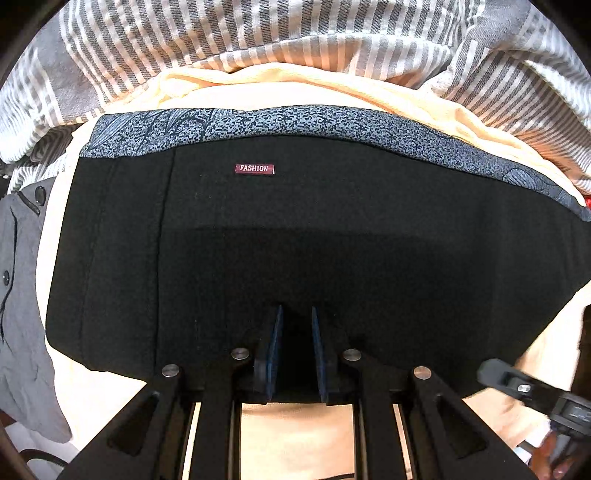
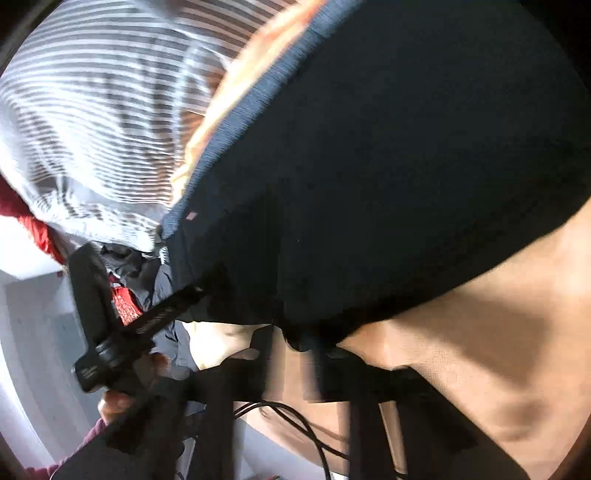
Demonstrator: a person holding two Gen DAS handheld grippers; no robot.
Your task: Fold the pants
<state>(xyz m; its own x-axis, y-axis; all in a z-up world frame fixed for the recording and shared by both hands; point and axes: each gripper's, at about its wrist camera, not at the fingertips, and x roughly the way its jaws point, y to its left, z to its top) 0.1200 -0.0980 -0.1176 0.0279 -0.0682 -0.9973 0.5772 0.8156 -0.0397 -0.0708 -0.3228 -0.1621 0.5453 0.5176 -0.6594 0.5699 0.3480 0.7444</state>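
I've got the pants (image 1: 295, 240) right under me: black, folded into a wide block on the peach sheet (image 1: 295, 435). One pair, with one red FASHION tag (image 1: 255, 169) just below the patterned blue-grey waistband (image 1: 258, 123). In the left view the waistband runs across the far edge, so the long axis lies side to side and the waist points away from me.

My left gripper (image 1: 297, 350) points down onto the near edge of the pants, jaws drawn in to a narrow gap, black cloth between the blue pads (image 1: 275, 343): it's pinching a fold. My right gripper (image 2: 295, 354) is smeared with blur at the pants' near corner. Its jaws read as closed, but whether they've caught any cloth I can't tell. From the left view it shows at the pants' right edge.

Beyond the waistband a striped grey-and-white cloth (image 1: 258, 33) is heaped up, crowding the far side. Left of the pants lies one grey buttoned garment (image 1: 22, 295). In the right view, red fabric (image 2: 26, 225) peeks out past the stripes, and a hand (image 2: 122, 402) holds the left gripper's handle.
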